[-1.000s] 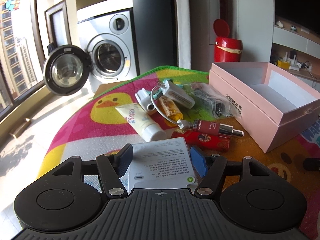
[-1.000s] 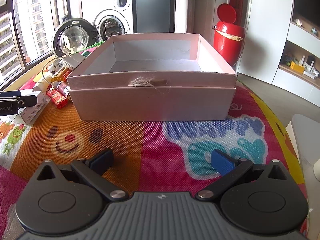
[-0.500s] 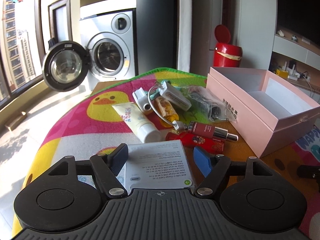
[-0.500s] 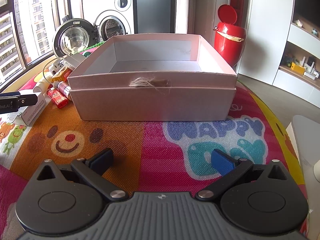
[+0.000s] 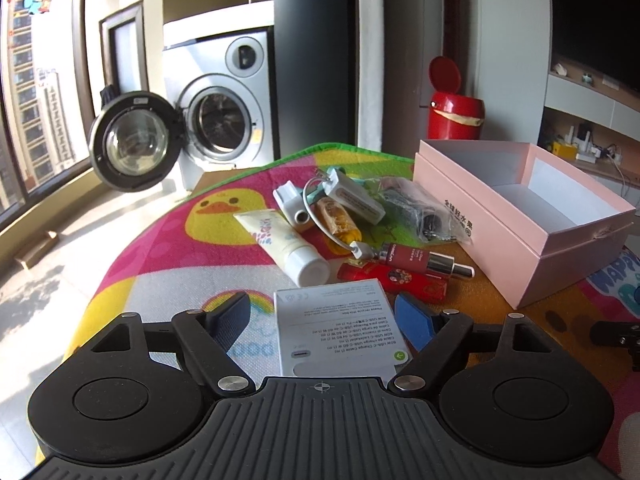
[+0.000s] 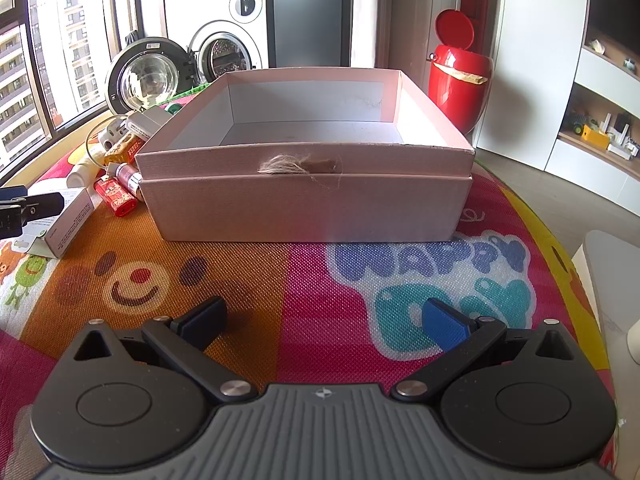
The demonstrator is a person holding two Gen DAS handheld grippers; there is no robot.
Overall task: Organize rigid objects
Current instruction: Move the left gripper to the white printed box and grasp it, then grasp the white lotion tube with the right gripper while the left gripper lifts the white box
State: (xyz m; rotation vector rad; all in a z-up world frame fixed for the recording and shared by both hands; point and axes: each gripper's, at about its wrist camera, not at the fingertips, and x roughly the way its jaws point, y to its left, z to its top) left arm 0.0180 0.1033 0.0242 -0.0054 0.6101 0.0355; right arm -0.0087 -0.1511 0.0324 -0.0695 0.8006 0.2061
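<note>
On the play mat (image 5: 168, 248), a cluster of small items (image 5: 352, 228) is found at 9 o'clock of the open box (image 5: 520, 216). A cable carton (image 5: 336, 328) is placed at 6 o'clock of that cluster.

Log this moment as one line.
left gripper: open around white cable box | right gripper: open, idle | pink box: empty

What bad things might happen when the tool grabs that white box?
The left tool straddles the white cable box with gaps on both sides, so it might close off-centre and twist the box. The red lighter lies just past it and could get nudged. Lifting it over the pink box, it might clip the tall rim.
</note>
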